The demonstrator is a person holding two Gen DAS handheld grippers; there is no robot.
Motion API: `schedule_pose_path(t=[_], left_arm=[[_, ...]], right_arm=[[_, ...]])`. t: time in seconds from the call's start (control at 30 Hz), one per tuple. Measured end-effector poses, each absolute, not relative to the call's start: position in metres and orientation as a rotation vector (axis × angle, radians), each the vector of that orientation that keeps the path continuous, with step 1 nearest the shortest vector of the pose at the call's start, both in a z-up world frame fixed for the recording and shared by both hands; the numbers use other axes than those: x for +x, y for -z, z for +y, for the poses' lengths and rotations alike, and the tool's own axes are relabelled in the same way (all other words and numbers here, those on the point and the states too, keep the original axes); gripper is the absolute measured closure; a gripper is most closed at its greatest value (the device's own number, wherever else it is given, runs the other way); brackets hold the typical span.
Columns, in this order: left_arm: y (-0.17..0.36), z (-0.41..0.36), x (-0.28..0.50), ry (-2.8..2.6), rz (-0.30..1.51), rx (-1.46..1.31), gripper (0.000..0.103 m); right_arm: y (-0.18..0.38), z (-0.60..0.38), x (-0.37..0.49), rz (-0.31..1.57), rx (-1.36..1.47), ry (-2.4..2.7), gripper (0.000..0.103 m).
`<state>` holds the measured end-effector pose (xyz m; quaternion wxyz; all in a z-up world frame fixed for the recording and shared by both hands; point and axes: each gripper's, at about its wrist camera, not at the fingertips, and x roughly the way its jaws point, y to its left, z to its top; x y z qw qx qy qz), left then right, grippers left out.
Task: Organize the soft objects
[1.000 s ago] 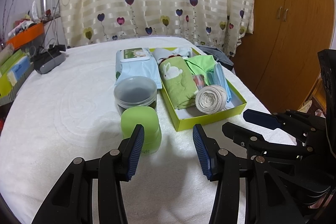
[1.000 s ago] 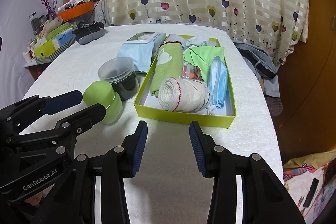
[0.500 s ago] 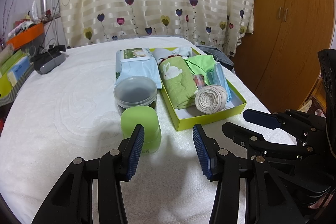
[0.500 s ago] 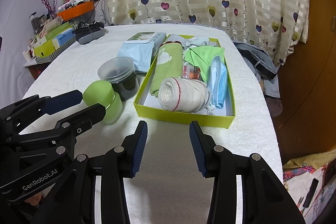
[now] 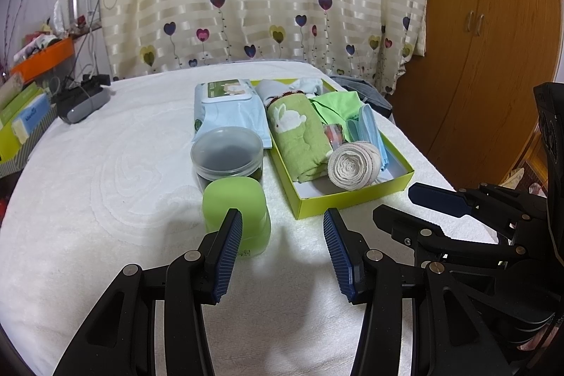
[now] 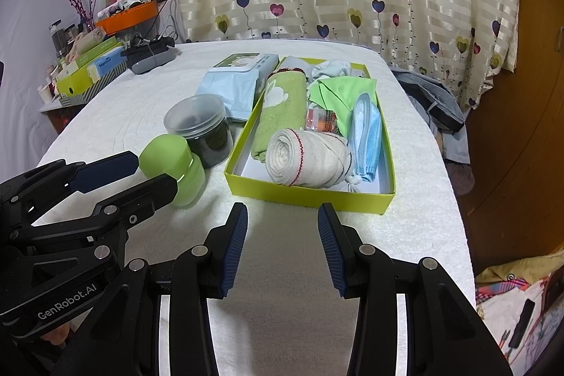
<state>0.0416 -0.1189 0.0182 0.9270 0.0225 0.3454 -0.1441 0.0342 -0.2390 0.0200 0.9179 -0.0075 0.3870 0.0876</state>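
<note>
Both tools are released and hold nothing: the left tool (image 5: pixel 282 235) is near the green jar (image 5: pixel 237 217), the right tool (image 6: pixel 282 228) before the yellow-green box (image 6: pixel 310 196) on the bench (image 6: pixel 282 270). In the box lie a rolled beige cloth (image 6: pixel 303 157), a green rabbit towel (image 6: pixel 282 108) and a blue face mask (image 6: pixel 366 133).

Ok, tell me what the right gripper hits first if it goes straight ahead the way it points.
Most likely the near wall of the yellow-green box, with the rolled beige cloth just behind it. The right gripper is open and empty; depth is uncertain through the fisheye.
</note>
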Motion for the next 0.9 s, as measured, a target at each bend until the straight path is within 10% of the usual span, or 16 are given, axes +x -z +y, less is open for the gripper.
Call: schedule_pose_path(t=[0.9], left_arm=[[-0.0158, -0.1159, 0.0418, 0.293, 0.706, 0.048, 0.056]], right_arm=[[-0.019, -0.2383, 0.0349, 0.798, -0.017, -0.181, 0.06]])
